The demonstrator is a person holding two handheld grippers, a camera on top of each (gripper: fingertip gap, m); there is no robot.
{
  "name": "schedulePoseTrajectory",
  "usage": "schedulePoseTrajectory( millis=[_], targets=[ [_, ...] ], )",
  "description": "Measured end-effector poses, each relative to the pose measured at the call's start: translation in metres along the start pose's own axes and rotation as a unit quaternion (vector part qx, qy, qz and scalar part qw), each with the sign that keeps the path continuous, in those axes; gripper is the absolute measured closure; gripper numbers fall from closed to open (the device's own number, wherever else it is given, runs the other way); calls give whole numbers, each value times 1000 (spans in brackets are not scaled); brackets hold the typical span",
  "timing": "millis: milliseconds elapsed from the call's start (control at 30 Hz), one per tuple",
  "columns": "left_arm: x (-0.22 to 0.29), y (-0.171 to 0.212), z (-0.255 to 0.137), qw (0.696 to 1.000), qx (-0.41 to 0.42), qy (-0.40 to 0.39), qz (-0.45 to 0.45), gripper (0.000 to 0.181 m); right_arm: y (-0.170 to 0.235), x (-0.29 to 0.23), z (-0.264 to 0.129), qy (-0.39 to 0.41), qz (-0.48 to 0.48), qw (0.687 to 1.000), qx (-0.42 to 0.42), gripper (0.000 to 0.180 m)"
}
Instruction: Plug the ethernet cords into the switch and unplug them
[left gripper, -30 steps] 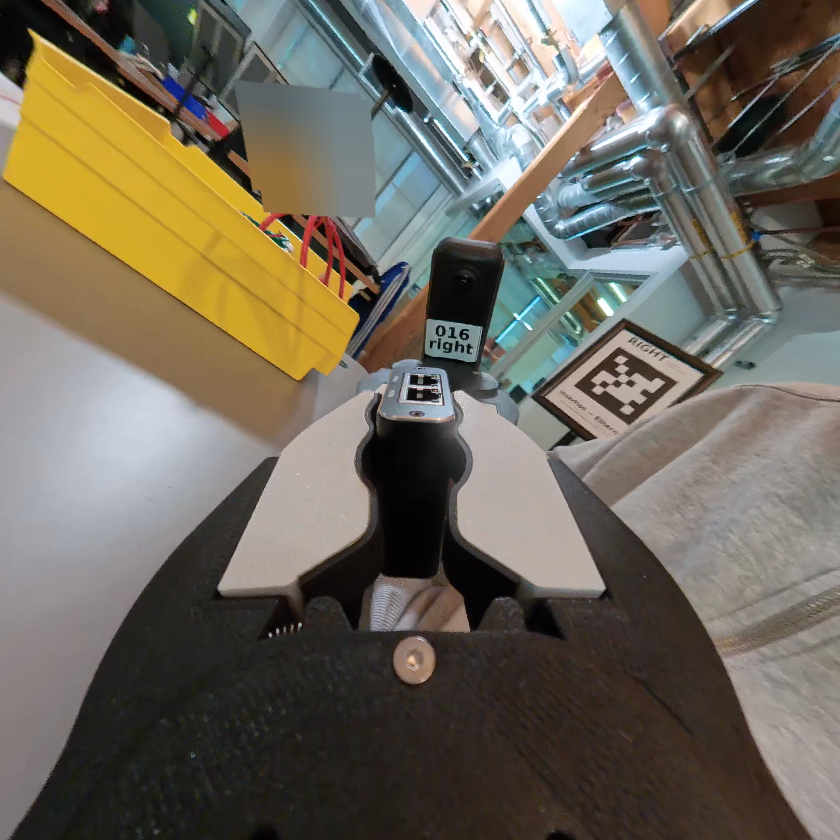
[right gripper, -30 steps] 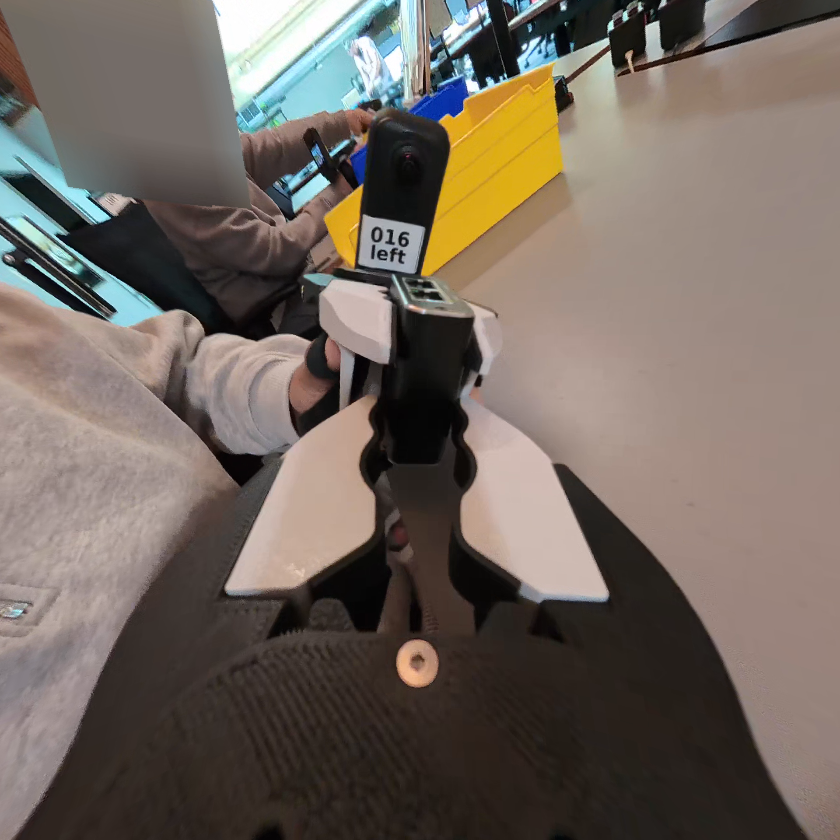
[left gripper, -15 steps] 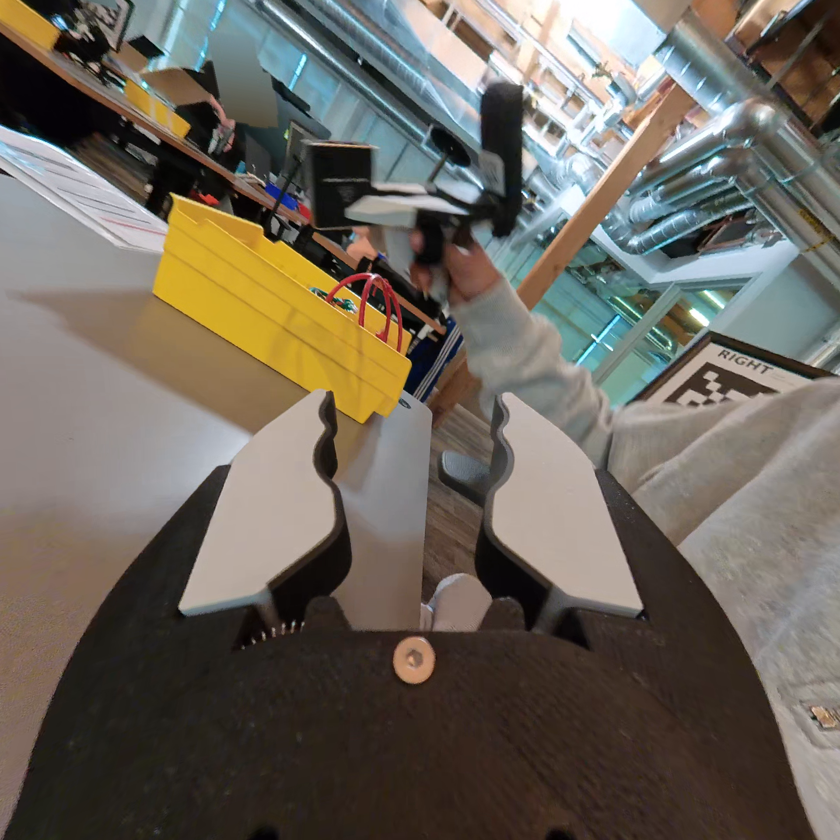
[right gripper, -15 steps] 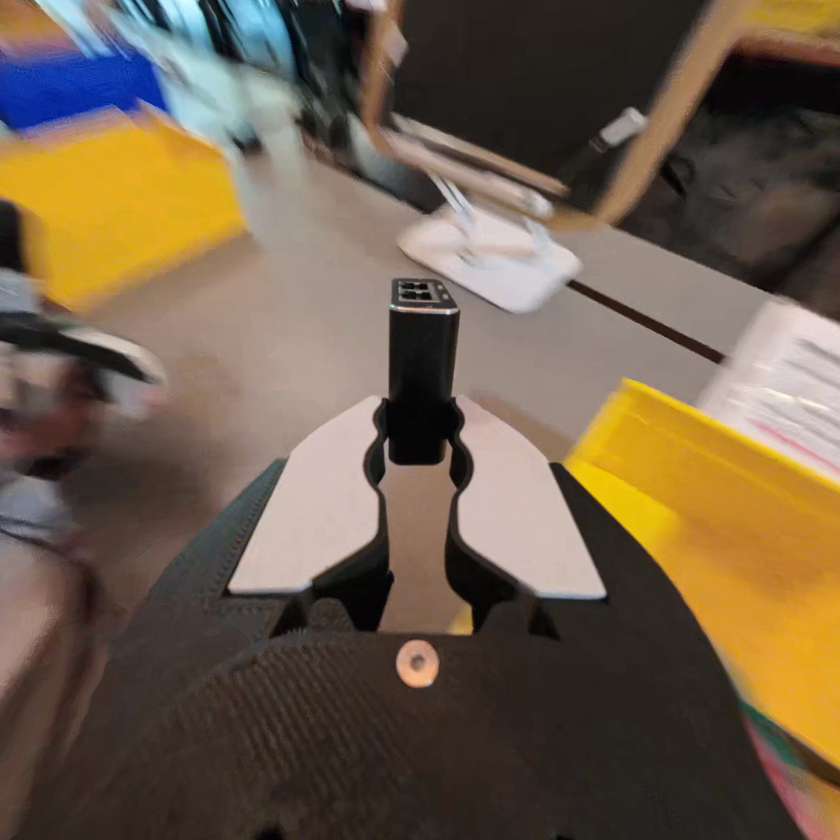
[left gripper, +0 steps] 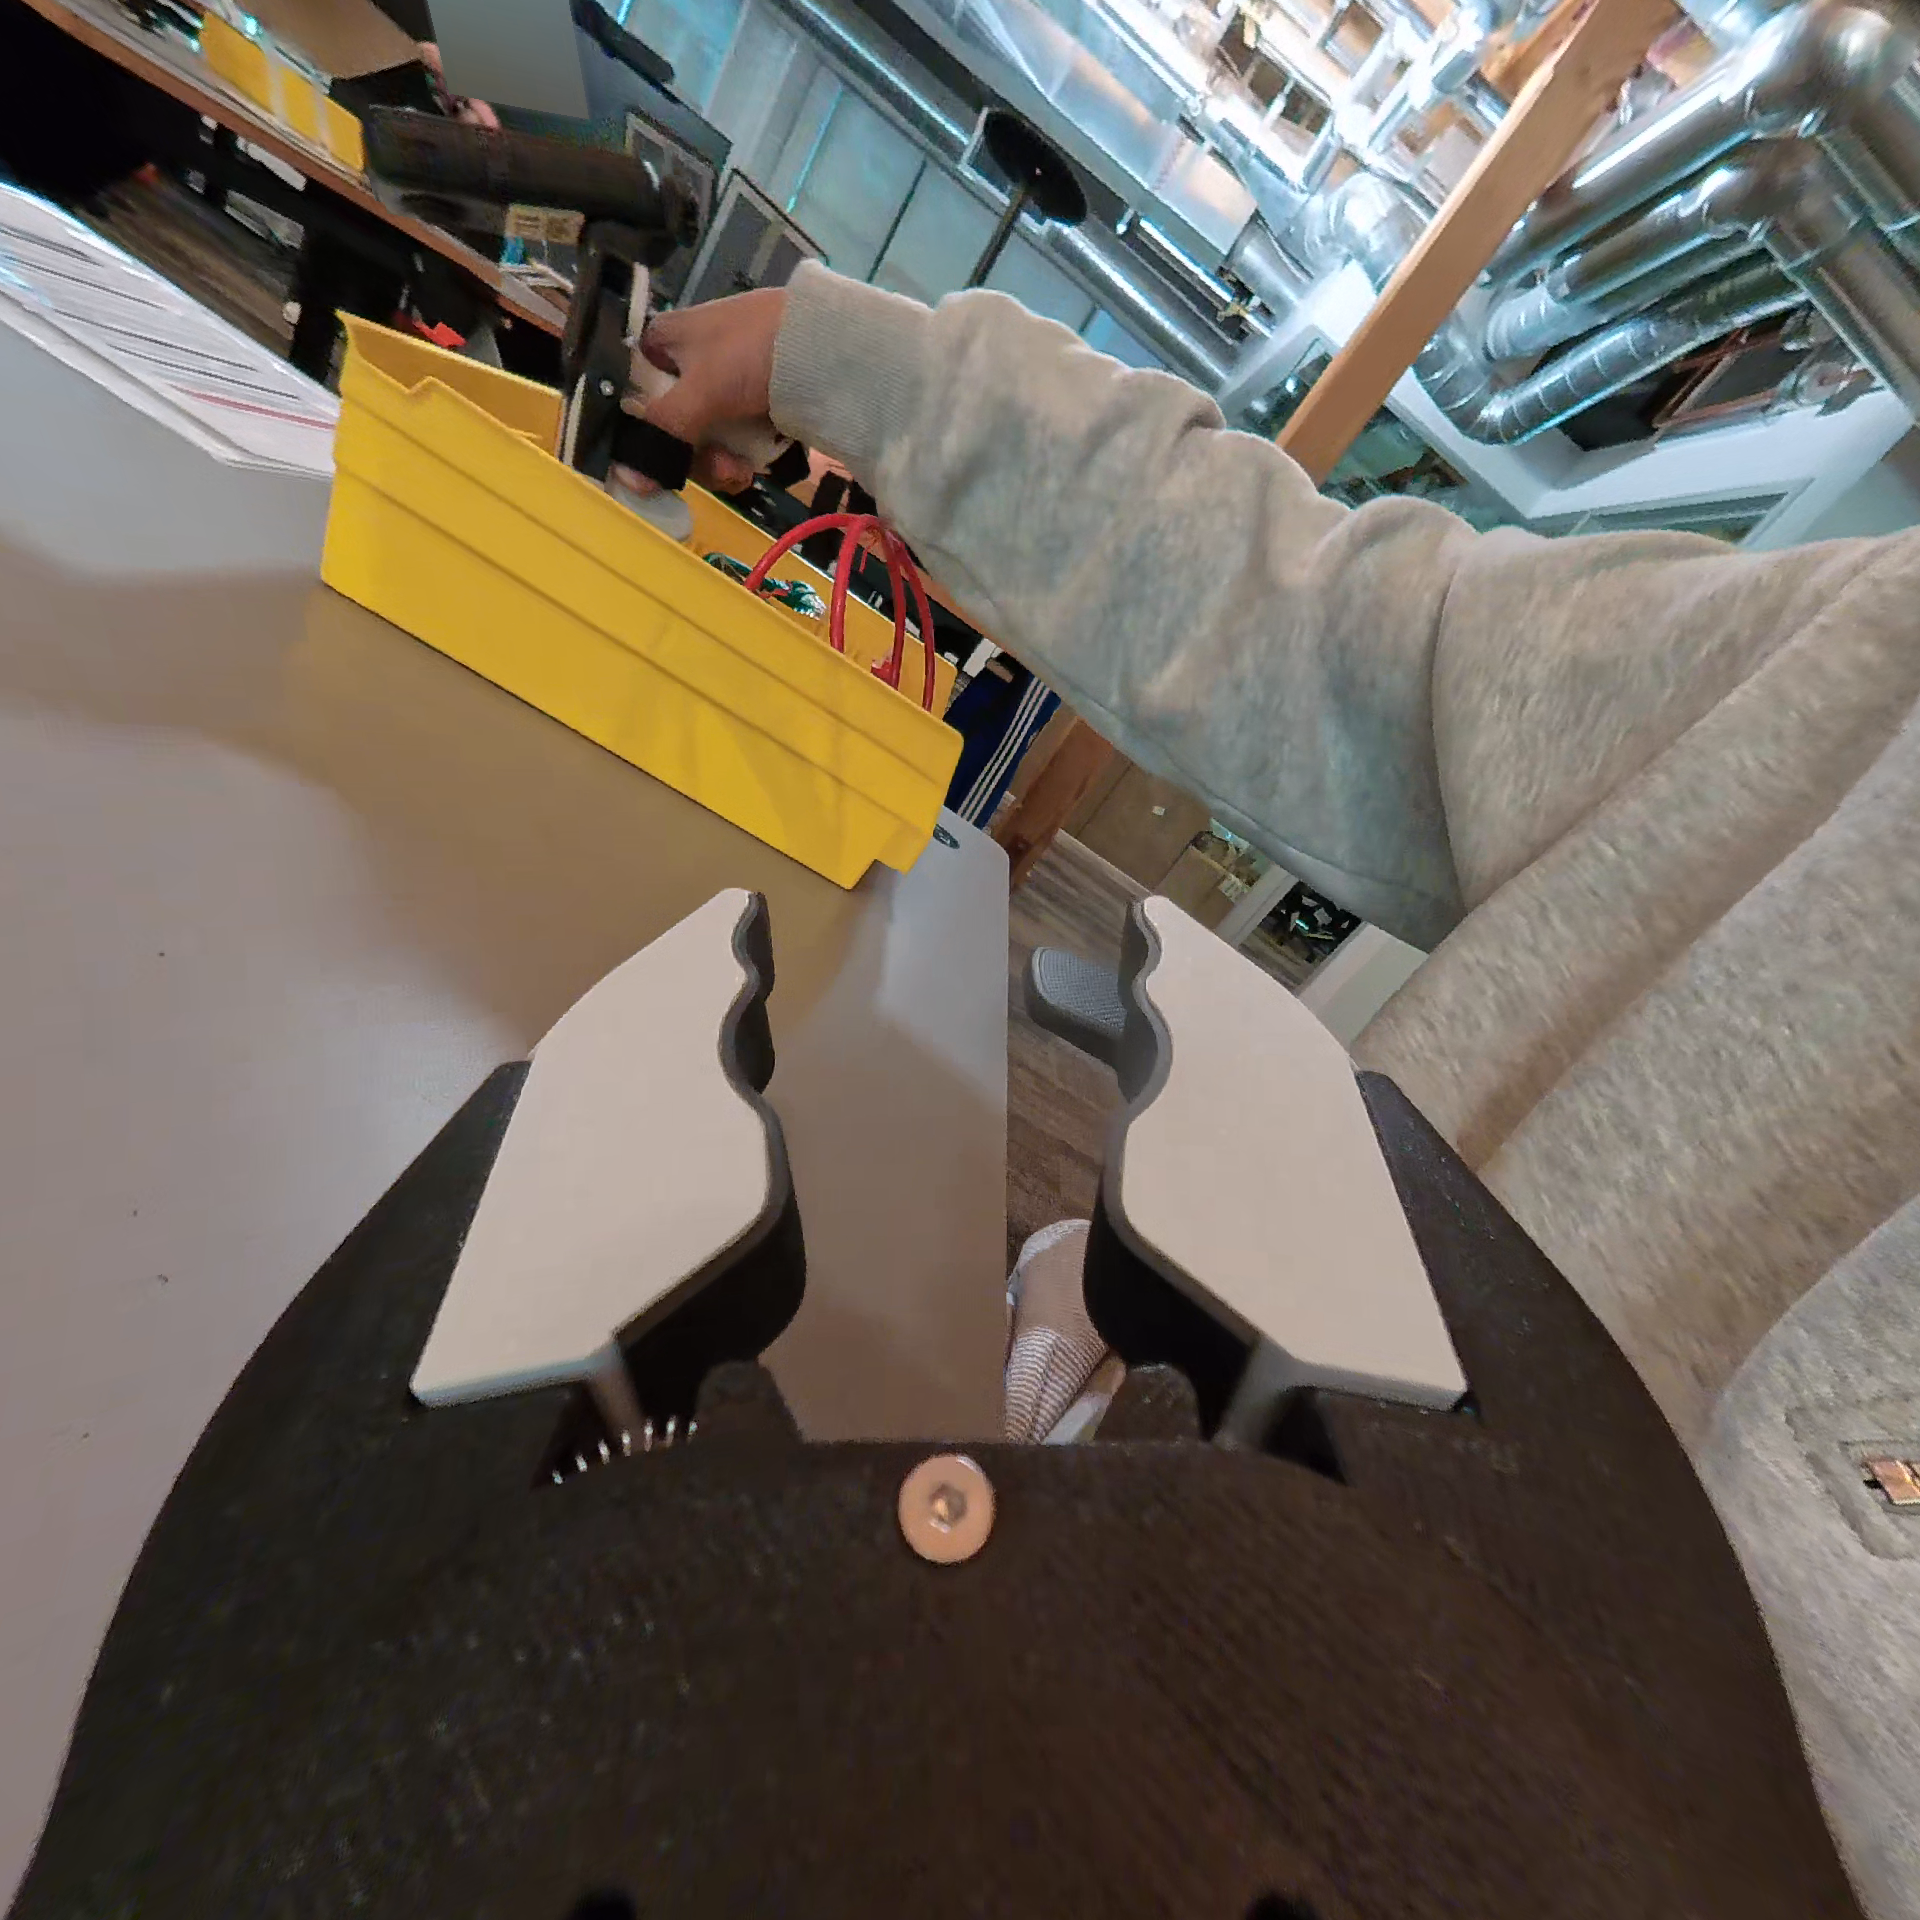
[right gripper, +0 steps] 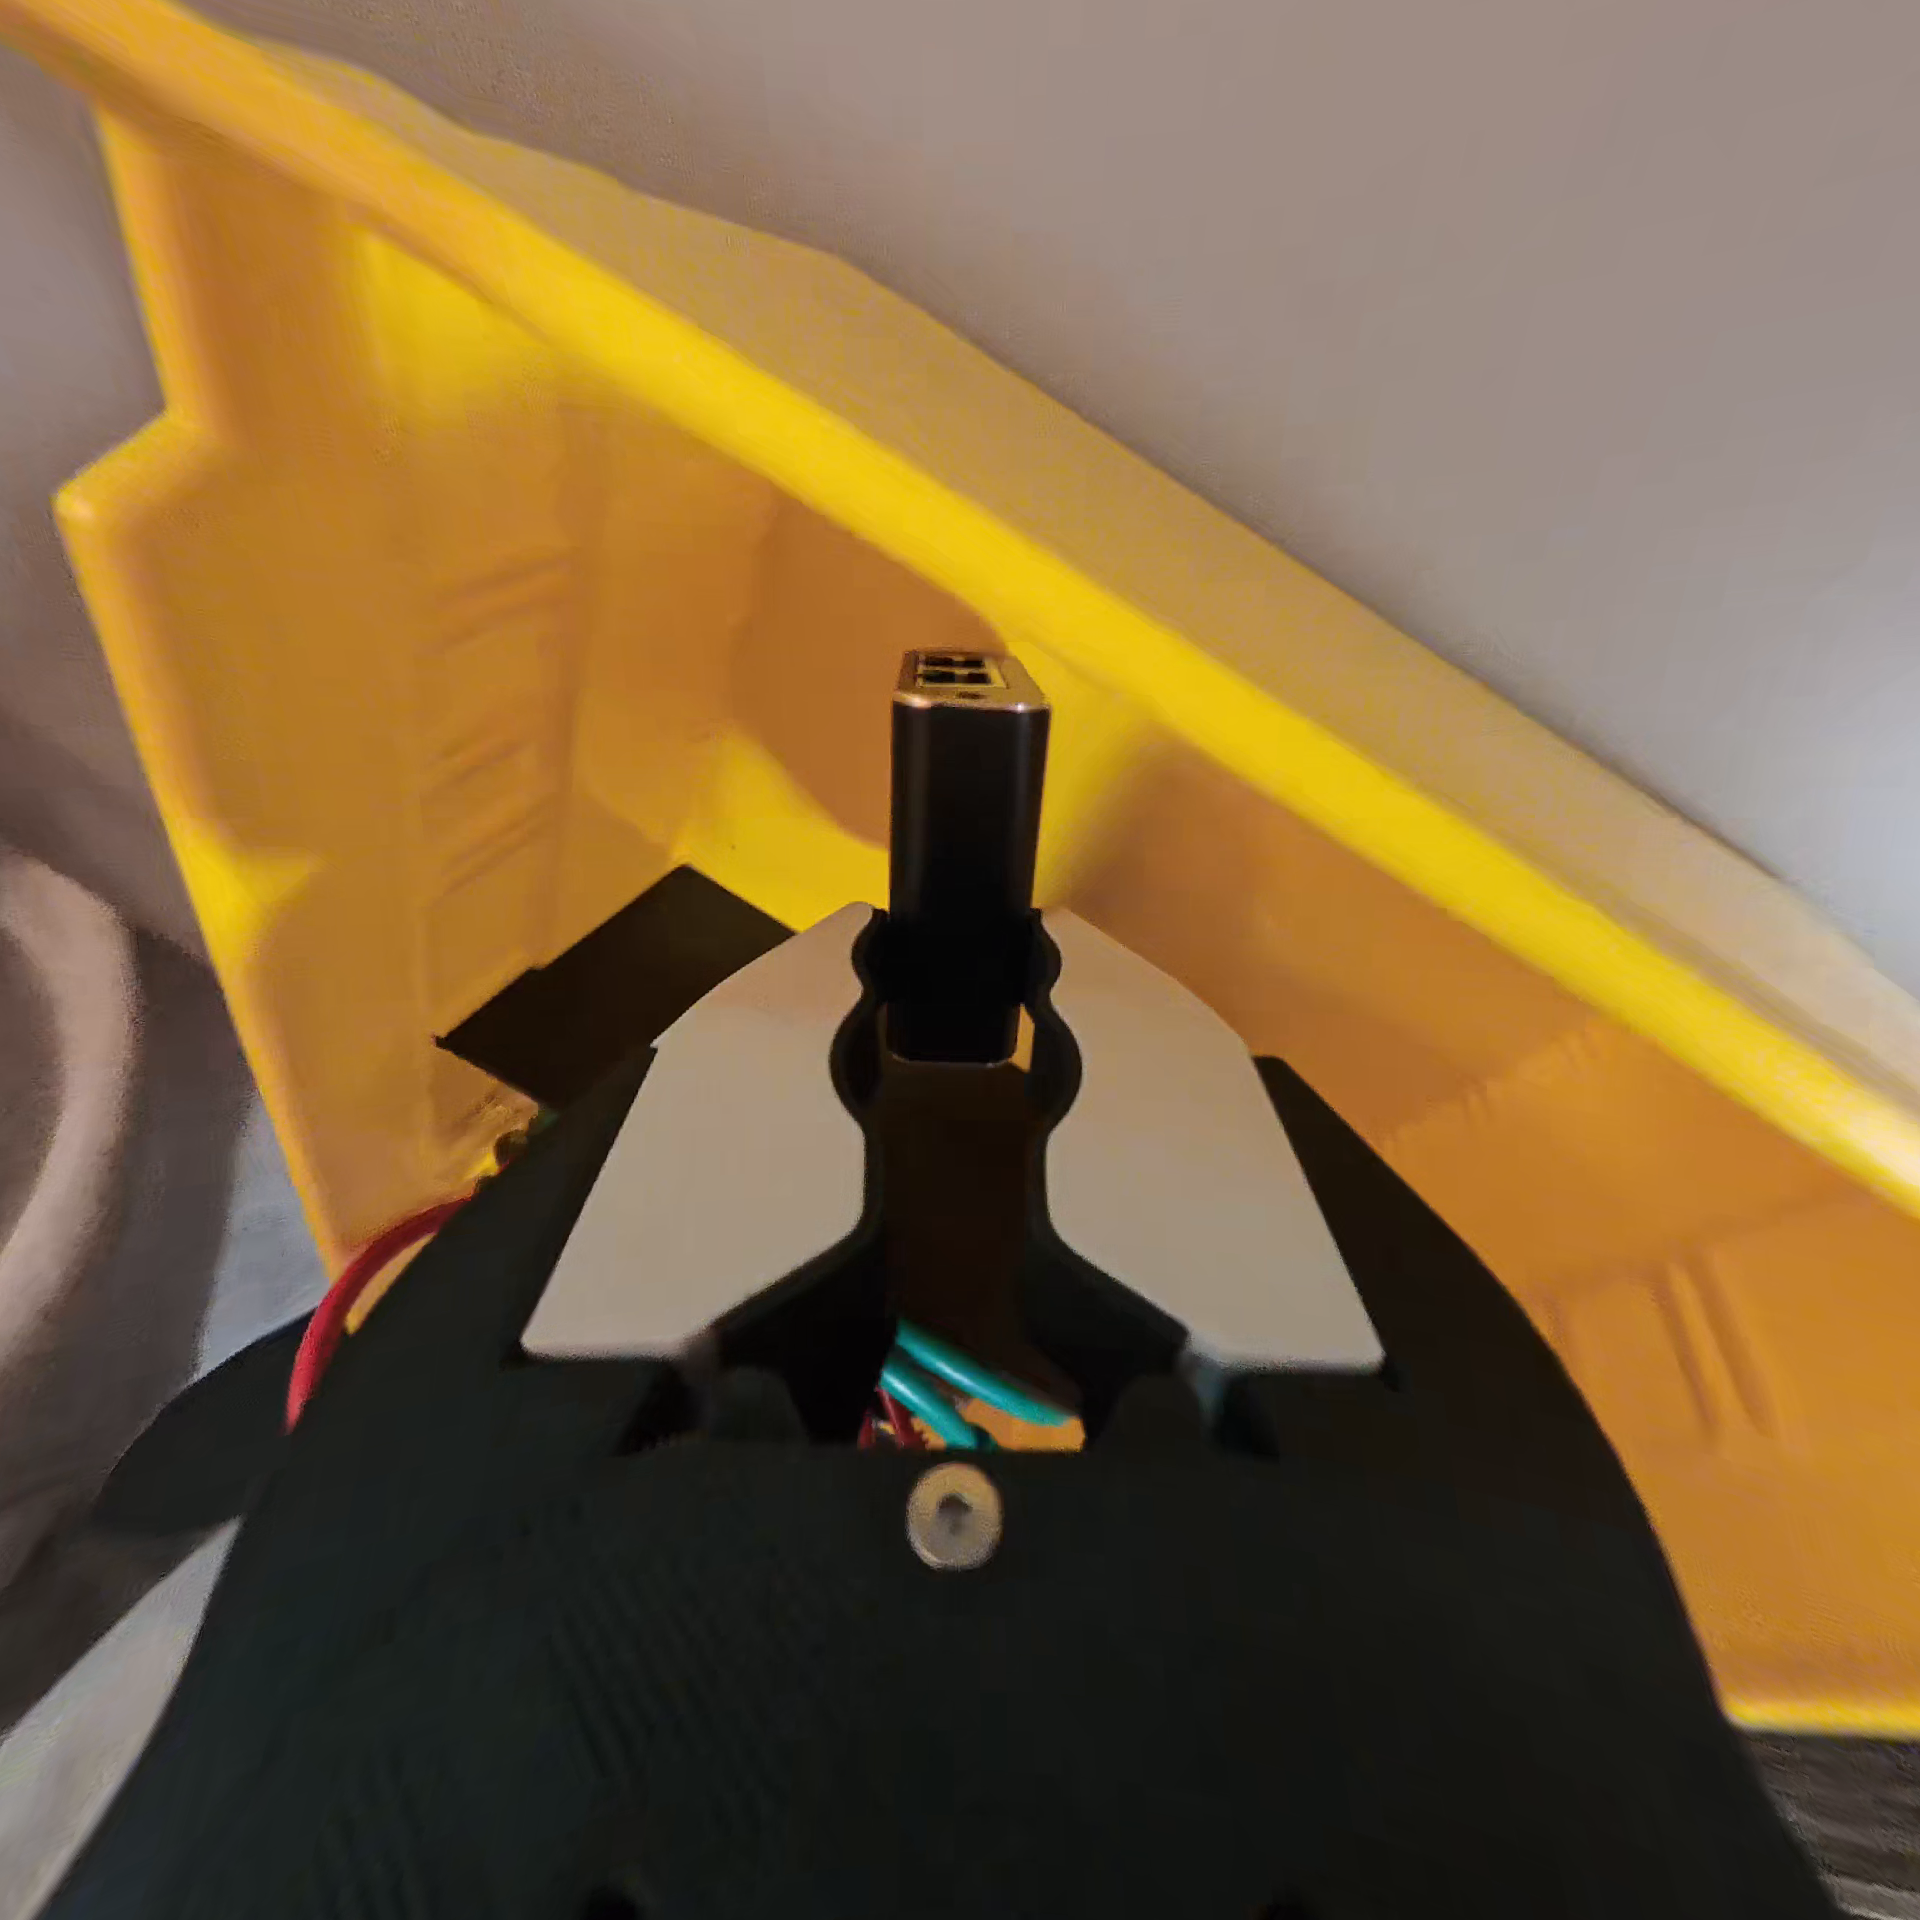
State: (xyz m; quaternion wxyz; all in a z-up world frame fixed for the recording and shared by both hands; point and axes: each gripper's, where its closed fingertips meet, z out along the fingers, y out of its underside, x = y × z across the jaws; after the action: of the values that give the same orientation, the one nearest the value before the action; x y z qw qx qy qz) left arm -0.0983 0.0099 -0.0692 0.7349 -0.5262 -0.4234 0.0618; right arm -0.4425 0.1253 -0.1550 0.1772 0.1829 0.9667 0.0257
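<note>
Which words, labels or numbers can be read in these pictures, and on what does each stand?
Printed sheet, far left: lines too small to read.
Tan label, upper left: too blurred to read.
Switch: no writing visible.

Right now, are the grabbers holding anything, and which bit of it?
The right gripper holds the black switch by its lower end, the port end sticking out over the yellow bin. The left gripper holds nothing; its jaws are open.
</note>
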Motion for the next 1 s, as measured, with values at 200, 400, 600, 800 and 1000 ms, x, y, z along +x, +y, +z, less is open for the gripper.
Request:
schedulePoseTrajectory(
  millis=[200, 400, 600, 800, 1000],
  targets=[
    [-6, 3, 0, 1000, -6, 2, -10, 116, 8, 20, 0, 48, -10, 999, -24, 146],
    [-5, 9, 6, 999, -23, 13, -21, 117, 18, 19, -45, 154, -7, 985, 73, 134],
    [4, 21, 14, 998, -59, 32, -10, 118, 53, -26, -140, 401, -57, 834, 375, 153],
    [16, 36, 24, 994, -91, 52, -8, 118, 174, -30, -131, 536, 44, 654, 532, 156],
    [30, 47, 30, 990, -123, 58, 37, 118, 225, 19, -69, 486, 143, 673, 539, 141]
  ],
)
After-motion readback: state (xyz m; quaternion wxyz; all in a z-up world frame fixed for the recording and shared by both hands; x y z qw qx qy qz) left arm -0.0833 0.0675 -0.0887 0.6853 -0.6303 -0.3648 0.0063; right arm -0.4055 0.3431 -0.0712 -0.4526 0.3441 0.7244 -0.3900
